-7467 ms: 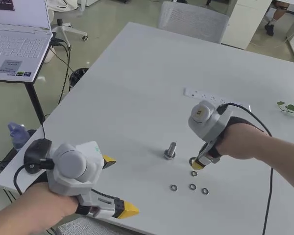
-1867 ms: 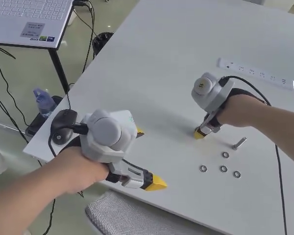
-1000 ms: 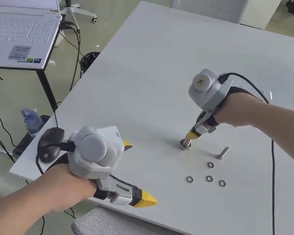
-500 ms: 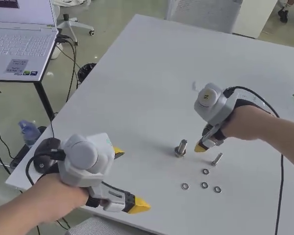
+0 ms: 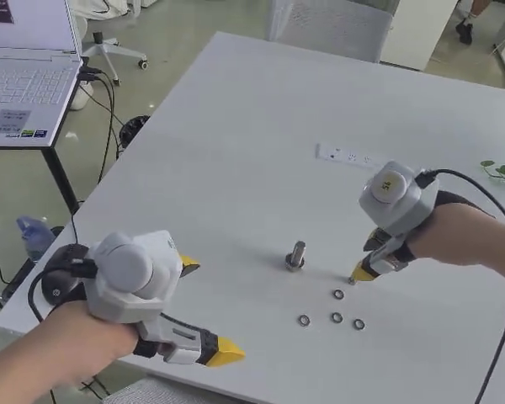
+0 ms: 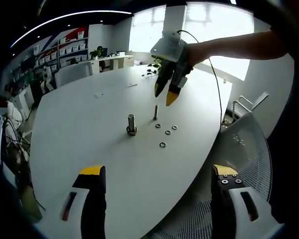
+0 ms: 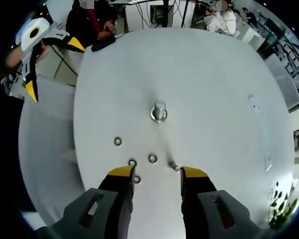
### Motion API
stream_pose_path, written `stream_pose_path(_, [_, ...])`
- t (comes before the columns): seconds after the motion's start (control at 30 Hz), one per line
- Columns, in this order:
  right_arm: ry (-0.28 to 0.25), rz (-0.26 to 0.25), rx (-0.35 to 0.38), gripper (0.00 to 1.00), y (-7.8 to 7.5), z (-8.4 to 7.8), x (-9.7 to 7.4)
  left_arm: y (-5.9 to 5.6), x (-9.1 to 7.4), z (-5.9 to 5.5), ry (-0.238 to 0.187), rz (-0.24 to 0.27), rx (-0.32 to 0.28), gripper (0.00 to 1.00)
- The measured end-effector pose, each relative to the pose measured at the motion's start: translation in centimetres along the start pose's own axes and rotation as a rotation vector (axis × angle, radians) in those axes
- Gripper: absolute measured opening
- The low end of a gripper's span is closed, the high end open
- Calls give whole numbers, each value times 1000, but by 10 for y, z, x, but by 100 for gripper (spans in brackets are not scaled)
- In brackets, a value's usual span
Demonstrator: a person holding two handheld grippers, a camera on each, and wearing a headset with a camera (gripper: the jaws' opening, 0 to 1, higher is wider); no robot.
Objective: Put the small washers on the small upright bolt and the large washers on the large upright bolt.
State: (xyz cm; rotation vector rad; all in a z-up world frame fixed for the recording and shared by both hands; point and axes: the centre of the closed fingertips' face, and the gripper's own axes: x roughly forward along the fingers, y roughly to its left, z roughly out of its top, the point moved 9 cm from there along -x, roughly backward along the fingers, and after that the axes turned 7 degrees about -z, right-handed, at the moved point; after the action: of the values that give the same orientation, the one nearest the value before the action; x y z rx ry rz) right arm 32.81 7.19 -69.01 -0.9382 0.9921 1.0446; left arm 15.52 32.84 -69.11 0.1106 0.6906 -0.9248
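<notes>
The table (image 5: 236, 126) carries everything and, judging from how things lie, the washer work has not started. The left gripper (image 5: 206, 309) hangs over the lower left edge of the head view, jaws spread wide and empty. The right gripper (image 7: 158, 173) is at the right of the head view, jaws parted with nothing between them, tips just above the small bolt (image 6: 155, 112). That bolt looks upright in the left gripper view, just right of centre. The large bolt (image 5: 295, 255) stands on its head at the centre of the head view, its shaft bare. Four washers (image 5: 337, 317) lie loose on the table below and right of it. They are too small to sort by size here. All four are still to be placed.
</notes>
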Motion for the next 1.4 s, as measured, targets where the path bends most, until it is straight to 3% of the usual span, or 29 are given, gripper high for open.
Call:
stream_pose_path(0.27, [-7, 4, 39, 38, 4, -21, -5, -2, 3, 0, 3, -6, 4, 87])
stream_pose_path(0.4, [12, 4, -1, 37, 7, -31, -6, -3, 3, 0, 8, -6, 7, 86])
stream_pose_path(0.5, [9, 15, 15, 38, 8, -38, -6, -4, 3, -2, 6, -7, 4, 86])
stream_pose_path(0.7, [9, 20, 15, 38, 15, -42, -2, -5, 4, -5, 13, -12, 2, 86])
stream_pose_path(0.93, [-17, 9, 1, 37, 26, -44, 13, -7, 3, -5, 9, -14, -1, 86])
stream_pose_path(1.03, [-8, 20, -7, 37, 32, -45, 21, -7, 3, -4, -6, -17, -8, 86])
stream_pose_path(1.4, [0, 20, 5, 36, 39, -50, 44, -11, 10, -4, 10, -30, 3, 86])
